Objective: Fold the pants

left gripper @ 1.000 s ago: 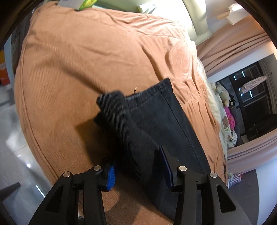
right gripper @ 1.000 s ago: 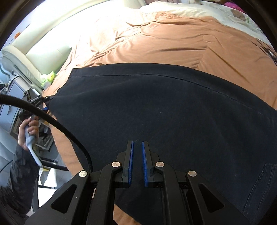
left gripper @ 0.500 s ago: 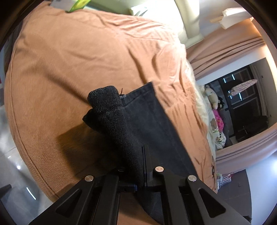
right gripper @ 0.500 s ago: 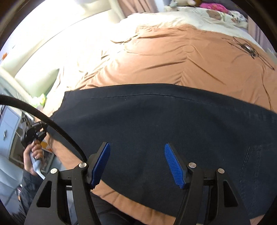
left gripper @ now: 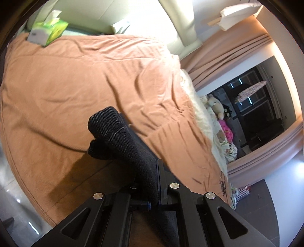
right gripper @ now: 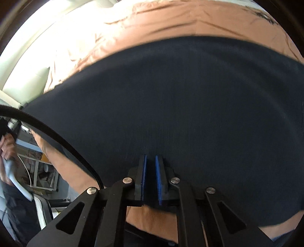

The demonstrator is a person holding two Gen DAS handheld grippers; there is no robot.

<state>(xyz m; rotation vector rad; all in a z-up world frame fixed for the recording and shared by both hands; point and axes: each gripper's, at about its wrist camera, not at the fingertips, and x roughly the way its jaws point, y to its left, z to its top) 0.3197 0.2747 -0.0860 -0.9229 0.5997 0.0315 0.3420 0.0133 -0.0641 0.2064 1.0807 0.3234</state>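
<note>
Dark pants (right gripper: 180, 98) lie spread across an orange-brown bedspread (right gripper: 171, 20). In the left wrist view one end of the pants (left gripper: 117, 136) is bunched and raised off the bedspread (left gripper: 76, 76), casting a shadow under it. My left gripper (left gripper: 157, 161) is shut on that bunched fabric. In the right wrist view my right gripper (right gripper: 150, 157) is shut on the pants at their near edge, with dark cloth pinched between the blue pads (right gripper: 157, 171). The far end of the pants runs out of view on the right.
A green tissue box (left gripper: 47, 32) sits at the head of the bed by a pale headboard (left gripper: 121, 13). Curtains (left gripper: 228, 62) and plush toys (left gripper: 216, 106) lie beyond the far side. A black cable (right gripper: 57, 136) and a person's hand (right gripper: 7, 144) are at left.
My left gripper closed on the end of the pants and lifted it off the bed. My right gripper opened, dropped toward the near edge of the pants and shut on it.
</note>
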